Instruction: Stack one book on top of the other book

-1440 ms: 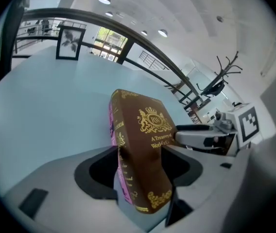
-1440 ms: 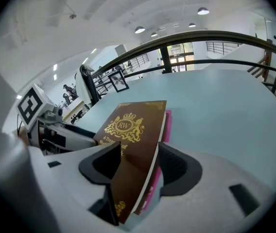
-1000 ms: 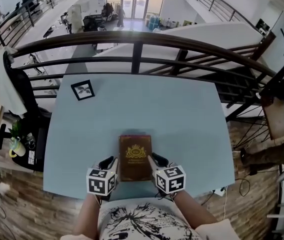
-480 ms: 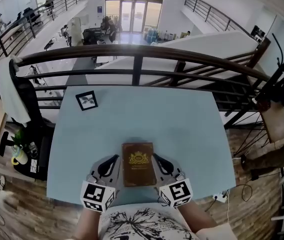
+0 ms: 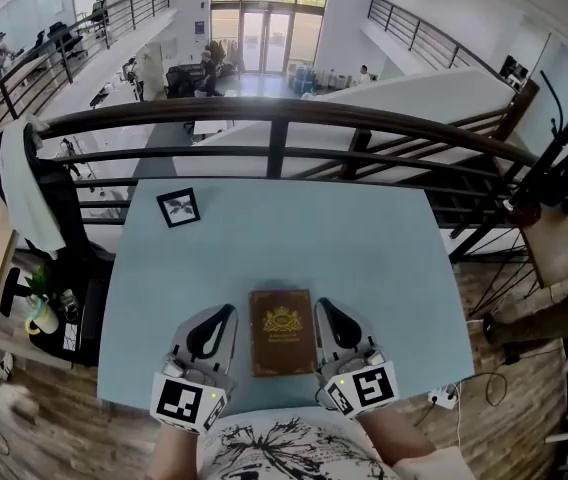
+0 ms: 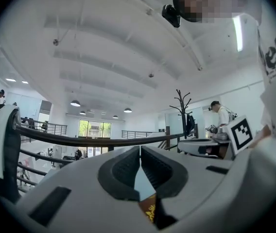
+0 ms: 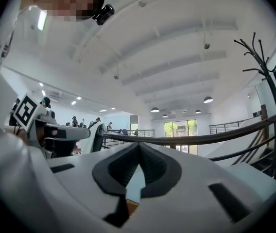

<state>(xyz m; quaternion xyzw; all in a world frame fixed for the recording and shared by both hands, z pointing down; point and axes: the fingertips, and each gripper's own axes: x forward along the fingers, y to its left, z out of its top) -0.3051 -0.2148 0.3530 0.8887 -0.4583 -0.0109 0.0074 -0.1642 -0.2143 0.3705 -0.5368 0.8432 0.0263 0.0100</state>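
**Both claws shut, empty and clear of the book**

Look at the left gripper (image 5: 222, 316): jaws pressed together, nothing between them. The right gripper (image 5: 324, 308) matches it, closed and empty. They flank the brown book (image 5: 282, 330) at lower centre of the frame, one on each side. A slim strip of blue table (image 5: 384, 258) shows in each gap, so they are beside it, not touching.

The book lies flat, gold crest up, square to the near edge. Only one cover shows from above, and whether its partner lies beneath cannot be told from here. No other book is anywhere on the table, though, so the stack looks made and the hands finished with it.

Compare the frame from a second back. There the jaw tips sat tucked against the book's long sides, with the marker cubes low by its near corners. Now both grippers have come away and risen toward the camera, larger in frame and pointing level. The book has not shifted. The small framed picture (image 5: 178, 207) at upper left sits as it was.
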